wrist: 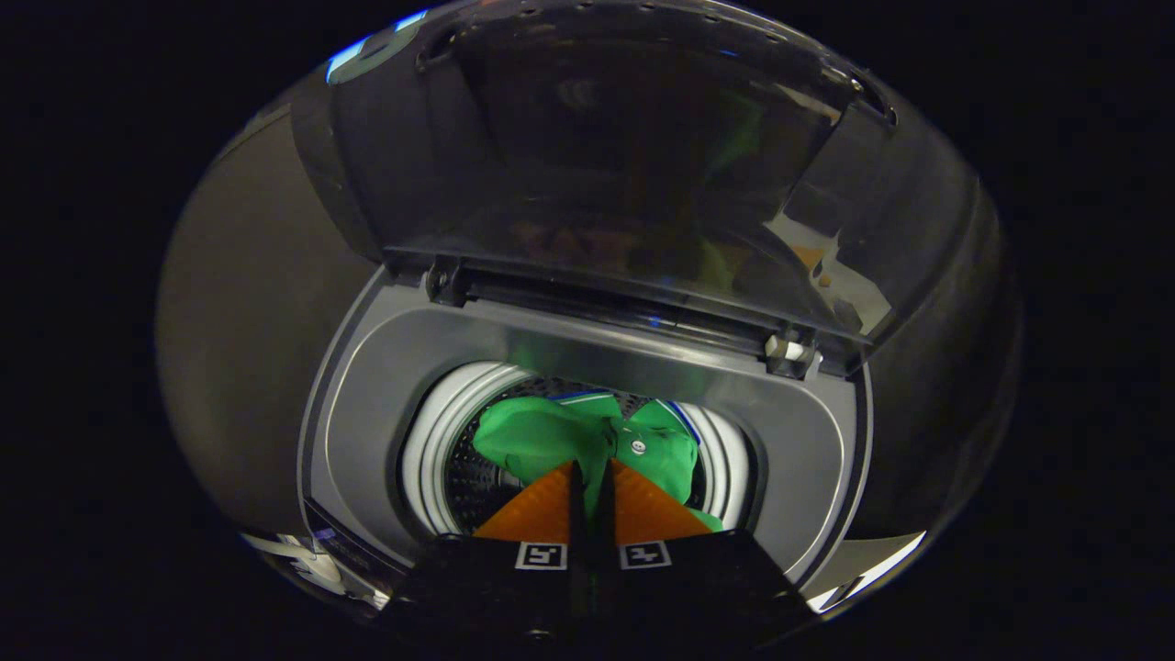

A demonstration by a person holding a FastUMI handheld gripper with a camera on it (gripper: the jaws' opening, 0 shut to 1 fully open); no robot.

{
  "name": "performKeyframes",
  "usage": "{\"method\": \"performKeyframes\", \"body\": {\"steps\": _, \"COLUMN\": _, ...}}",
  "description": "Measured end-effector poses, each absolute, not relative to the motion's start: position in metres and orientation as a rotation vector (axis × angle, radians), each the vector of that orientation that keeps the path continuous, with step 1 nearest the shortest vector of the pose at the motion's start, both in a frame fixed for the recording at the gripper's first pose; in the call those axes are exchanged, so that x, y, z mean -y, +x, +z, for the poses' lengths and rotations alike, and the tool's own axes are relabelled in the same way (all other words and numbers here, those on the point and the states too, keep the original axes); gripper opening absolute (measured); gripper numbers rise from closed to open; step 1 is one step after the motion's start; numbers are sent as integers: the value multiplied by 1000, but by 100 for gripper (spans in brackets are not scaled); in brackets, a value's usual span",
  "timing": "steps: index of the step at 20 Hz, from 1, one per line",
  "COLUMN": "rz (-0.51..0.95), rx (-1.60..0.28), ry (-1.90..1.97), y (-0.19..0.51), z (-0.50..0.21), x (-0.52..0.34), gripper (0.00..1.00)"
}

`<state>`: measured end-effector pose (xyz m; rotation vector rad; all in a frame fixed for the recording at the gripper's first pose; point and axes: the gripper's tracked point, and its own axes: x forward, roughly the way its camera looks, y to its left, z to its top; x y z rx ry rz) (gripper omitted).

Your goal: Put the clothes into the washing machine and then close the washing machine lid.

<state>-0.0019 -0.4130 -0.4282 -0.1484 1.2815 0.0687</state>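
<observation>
While fingers (pixel 592 473) pinch it, green garment (pixel 542 436) hangs into washer drum (pixel 441 441).

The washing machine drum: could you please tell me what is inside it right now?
A green garment hangs in the drum, pinched between the gripper fingers. The garment and gripper cover the drum's bottom, so anything beneath stays unseen. The lid stands open.

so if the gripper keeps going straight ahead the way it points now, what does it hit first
Likely the green garment, pinched between the gripper fingers and hanging into the washing machine drum. Beyond it, probably the drum's perforated wall, though depth is unclear.
</observation>
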Motion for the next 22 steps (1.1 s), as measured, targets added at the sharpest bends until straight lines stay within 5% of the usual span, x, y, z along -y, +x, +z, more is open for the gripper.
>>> {"method": "performKeyframes", "body": {"steps": 4, "rz": 26, "rx": -1242, "ry": -150, "y": 2, "z": -445, "x": 419, "gripper": 13}}
{"method": "performKeyframes", "body": {"steps": 9, "rz": 1, "rx": -1231, "ry": -125, "y": 10, "z": -440, "x": 417, "gripper": 97}}
{"method": "performKeyframes", "body": {"steps": 15, "rz": -16, "rx": -1217, "ry": -47, "y": -2, "z": -399, "x": 404, "gripper": 99}}
{"method": "performKeyframes", "body": {"steps": 22, "rz": 11, "rx": -900, "ry": -83, "y": 72, "z": -283, "x": 402, "gripper": 99}}
